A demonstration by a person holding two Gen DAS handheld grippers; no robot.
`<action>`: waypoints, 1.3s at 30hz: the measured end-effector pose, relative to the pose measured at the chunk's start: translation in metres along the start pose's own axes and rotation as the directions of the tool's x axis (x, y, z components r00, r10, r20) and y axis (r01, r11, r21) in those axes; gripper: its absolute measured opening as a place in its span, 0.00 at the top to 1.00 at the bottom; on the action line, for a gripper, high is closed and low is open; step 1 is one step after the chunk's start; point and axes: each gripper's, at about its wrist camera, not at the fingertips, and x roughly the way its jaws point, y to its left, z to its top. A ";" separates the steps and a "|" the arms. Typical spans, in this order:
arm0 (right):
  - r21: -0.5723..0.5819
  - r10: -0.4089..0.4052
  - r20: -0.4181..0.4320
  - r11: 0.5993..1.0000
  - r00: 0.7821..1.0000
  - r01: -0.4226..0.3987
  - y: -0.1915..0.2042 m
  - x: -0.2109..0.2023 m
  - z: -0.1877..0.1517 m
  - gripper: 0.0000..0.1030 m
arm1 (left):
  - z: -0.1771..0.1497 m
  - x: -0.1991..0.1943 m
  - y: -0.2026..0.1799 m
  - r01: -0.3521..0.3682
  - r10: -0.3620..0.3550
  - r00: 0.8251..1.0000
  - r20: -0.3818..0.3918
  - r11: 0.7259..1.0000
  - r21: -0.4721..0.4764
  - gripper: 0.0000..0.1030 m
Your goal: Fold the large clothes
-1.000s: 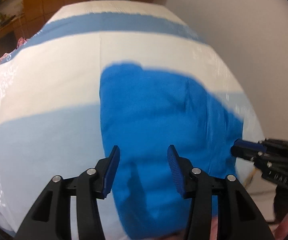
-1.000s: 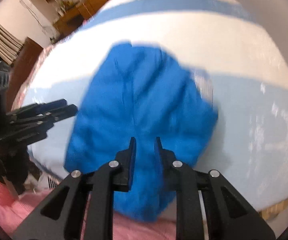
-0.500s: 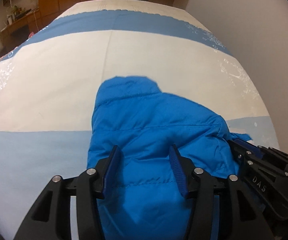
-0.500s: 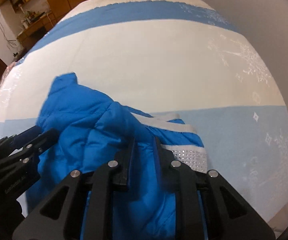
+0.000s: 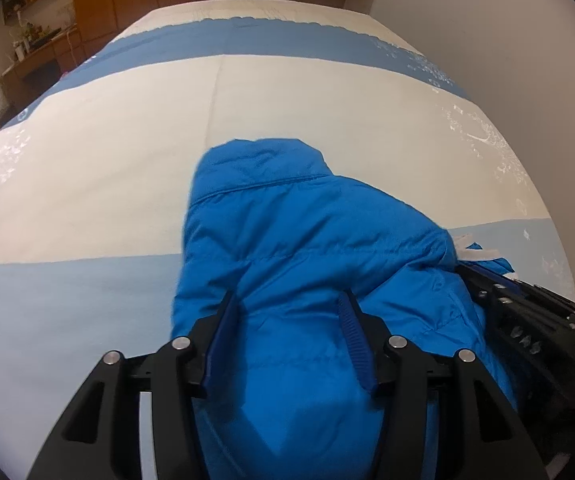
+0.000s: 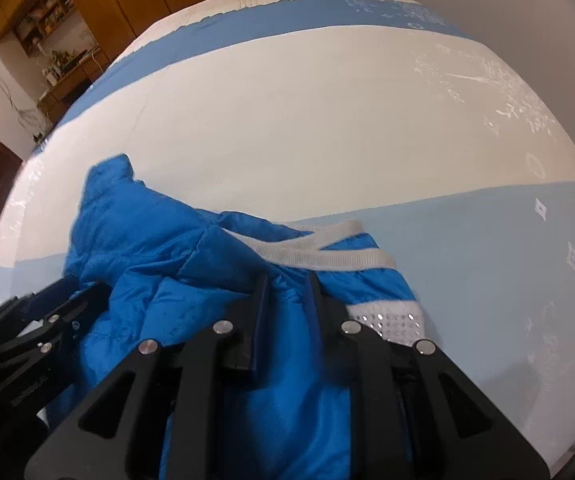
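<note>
i've just brought the one blue puffer jacket (image 5: 299,272) down out of the air onto the striped bedspread (image 5: 107,168), so folding can start. it lies bunched under both tongs. my left tongs (image 5: 287,312) gape wide, holding nothing; my right tongs (image 6: 285,292) are nearly closed, pinching jacket fabric.

No text, label, brand or number can be read in either view; faint raised marks show on the side of the right gripper (image 5: 527,334) in the left wrist view, too blurred to make out, and the snowflake figures on the bedspread (image 6: 467,240) are ornament, not writing
</note>
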 end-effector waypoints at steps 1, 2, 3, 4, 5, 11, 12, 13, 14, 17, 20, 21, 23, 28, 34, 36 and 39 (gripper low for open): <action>0.008 0.015 0.011 1.000 1.000 -0.015 0.001 -0.010 -0.001 0.79 | -0.001 -0.006 0.004 0.007 -0.007 1.000 0.002 1.000 -0.016 0.50; 0.007 0.032 0.021 0.999 0.999 -0.032 0.002 -0.020 -0.003 0.76 | -0.004 -0.017 0.009 0.025 -0.025 1.000 0.013 0.999 -0.041 0.50; -0.006 0.038 0.026 0.999 0.999 -0.037 0.004 -0.028 -0.006 0.76 | -0.007 -0.025 0.012 0.042 -0.041 0.999 0.023 0.998 -0.051 0.50; -0.020 0.031 0.031 0.999 0.999 -0.030 0.007 -0.033 -0.010 0.76 | -0.013 -0.034 0.014 0.044 -0.042 0.998 0.038 0.998 -0.050 0.50; -0.026 0.017 0.032 1.000 0.999 -0.016 0.009 -0.034 -0.012 0.76 | -0.016 -0.036 0.015 0.033 -0.031 0.998 0.048 0.998 -0.048 0.50; -0.036 -0.025 0.029 0.999 0.999 0.026 0.004 -0.004 -0.022 0.77 | -0.033 -0.016 0.014 -0.010 0.011 0.998 0.057 1.000 -0.018 0.44; -0.037 -0.024 0.029 0.999 0.999 0.025 0.003 -0.003 -0.021 0.77 | -0.032 -0.017 0.014 -0.016 0.017 0.998 0.057 1.000 -0.014 0.44; -0.039 -0.021 0.026 0.999 0.999 0.022 0.003 -0.004 -0.021 0.77 | -0.031 -0.017 0.015 -0.014 0.014 0.998 0.053 1.000 -0.015 0.44; -0.037 -0.010 0.021 0.999 1.000 0.011 0.002 -0.007 -0.020 0.77 | -0.031 -0.018 0.016 -0.008 0.009 0.999 0.048 1.000 -0.018 0.44; -0.023 0.027 0.019 0.999 0.999 -0.026 -0.003 -0.023 -0.020 0.75 | -0.024 -0.029 0.026 0.013 -0.013 1.000 0.013 0.999 -0.035 0.45; -0.043 0.027 0.016 0.999 1.000 -0.026 -0.005 -0.052 -0.023 0.65 | -0.026 -0.050 0.038 0.015 -0.015 1.000 0.003 0.999 -0.041 0.44; -0.048 0.029 0.017 0.998 0.999 -0.029 -0.005 -0.061 -0.024 0.60 | -0.027 -0.056 0.042 0.013 -0.013 1.000 -0.005 0.999 -0.040 0.42; -0.067 0.001 0.012 0.998 1.000 0.000 -0.007 -0.077 -0.028 0.44 | -0.031 -0.069 0.050 0.006 -0.007 1.000 -0.010 0.999 -0.046 0.37; -0.044 0.029 -0.028 0.999 0.999 -0.031 -0.021 -0.098 -0.044 0.36 | -0.049 -0.090 0.065 -0.002 0.001 1.000 -0.014 0.998 -0.064 0.29; -0.025 0.059 -0.082 0.998 0.995 -0.061 -0.029 -0.103 -0.067 0.24 | -0.069 -0.093 0.072 0.034 -0.038 0.998 -0.043 0.995 -0.094 0.29; -0.020 0.064 -0.105 0.998 0.992 -0.066 -0.030 -0.100 -0.072 0.21 | -0.073 -0.090 0.073 0.041 -0.046 0.998 -0.051 0.994 -0.101 0.29; -0.015 0.073 -0.132 0.997 0.989 -0.075 -0.033 -0.093 -0.078 0.21 | -0.075 -0.082 0.070 0.056 -0.063 0.996 -0.070 0.993 -0.104 0.28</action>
